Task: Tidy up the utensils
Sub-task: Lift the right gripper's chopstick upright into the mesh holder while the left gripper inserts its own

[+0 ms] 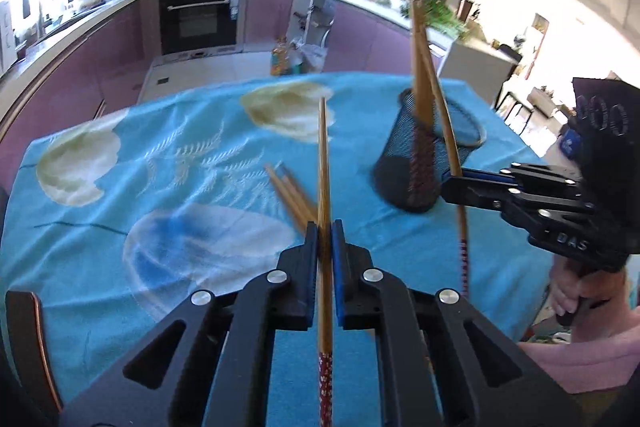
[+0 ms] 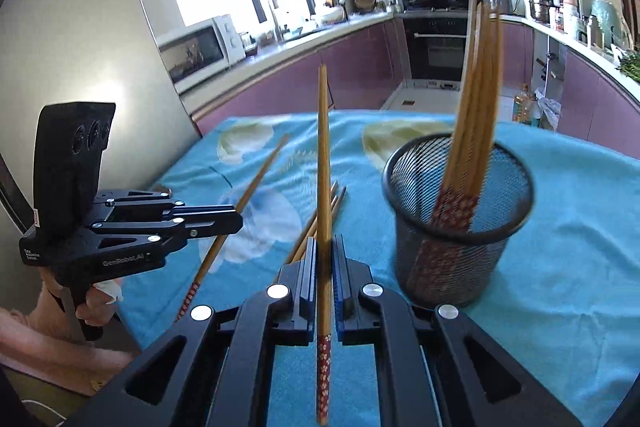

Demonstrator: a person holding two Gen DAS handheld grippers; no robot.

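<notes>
Chopstick (image 1: 325,187) clamped between left jaws

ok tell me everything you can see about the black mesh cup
The mesh cup is a round black wire-mesh holder with a solid rim, slightly narrower at its base. It stands upright on the blue tablecloth, toward the right of the table. A bunch of wooden chopsticks stands inside, red patterned ends down, tips leaning up past the rim. Neither gripper touches it.

Wood chopsticks (image 2: 323,163), metal-mesh cup (image 2: 456,223), cloth cover (image 2: 580,227).
</notes>
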